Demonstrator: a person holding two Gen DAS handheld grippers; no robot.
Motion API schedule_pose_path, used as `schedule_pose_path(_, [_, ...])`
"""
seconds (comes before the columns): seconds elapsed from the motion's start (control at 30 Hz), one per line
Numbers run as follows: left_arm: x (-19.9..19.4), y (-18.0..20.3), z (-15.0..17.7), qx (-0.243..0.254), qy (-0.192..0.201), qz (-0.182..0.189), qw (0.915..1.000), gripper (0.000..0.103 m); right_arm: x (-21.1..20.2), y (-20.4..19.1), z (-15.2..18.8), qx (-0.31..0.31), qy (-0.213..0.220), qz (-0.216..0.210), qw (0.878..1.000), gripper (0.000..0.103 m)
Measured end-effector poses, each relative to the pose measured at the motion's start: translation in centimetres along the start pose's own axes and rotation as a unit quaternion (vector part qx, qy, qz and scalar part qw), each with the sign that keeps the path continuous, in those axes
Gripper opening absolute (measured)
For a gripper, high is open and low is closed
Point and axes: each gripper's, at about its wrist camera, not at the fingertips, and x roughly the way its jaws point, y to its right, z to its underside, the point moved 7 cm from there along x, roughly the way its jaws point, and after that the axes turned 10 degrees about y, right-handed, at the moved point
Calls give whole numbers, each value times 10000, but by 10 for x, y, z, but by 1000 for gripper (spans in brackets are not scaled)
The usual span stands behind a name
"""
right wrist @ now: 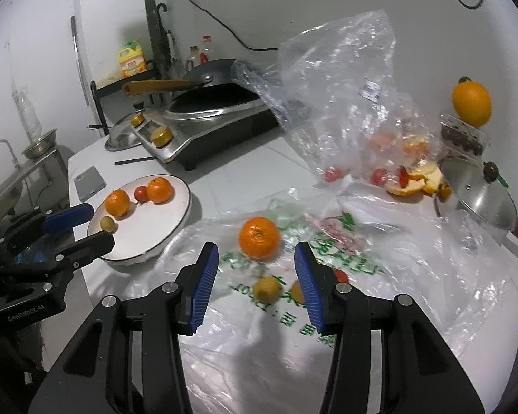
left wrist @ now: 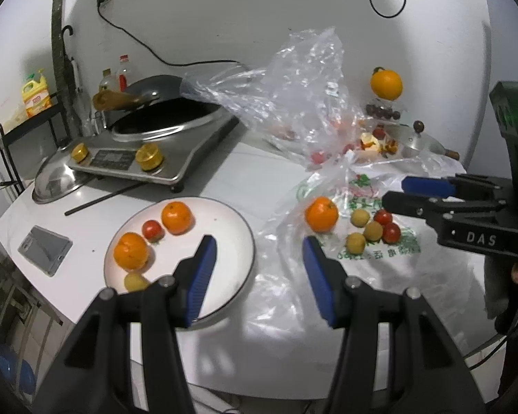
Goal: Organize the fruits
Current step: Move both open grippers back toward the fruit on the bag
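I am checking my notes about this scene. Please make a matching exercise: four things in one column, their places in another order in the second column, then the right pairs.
Things:
1. phone
2. red tomato
3. orange peel
4. lone orange

Places:
A. on the printed plastic bag
B. on the white plate, between two oranges
C. on the counter, left of the plate
D. beside the steel pot lid

Pairs: 1-C, 2-B, 3-D, 4-A

The left wrist view looks down over the plate [left wrist: 179, 258] toward the back wall; the right wrist view faces likewise from over the printed bag [right wrist: 293, 310]; both, close above, share plate, bag and stove [left wrist: 148, 151].
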Motion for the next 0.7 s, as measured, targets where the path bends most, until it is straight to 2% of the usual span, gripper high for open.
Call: schedule_pose_path(0.7, [32, 59, 1, 300, -268, 440, 9982, 54, -13, 54, 19, 279, -30, 224, 9994, 49])
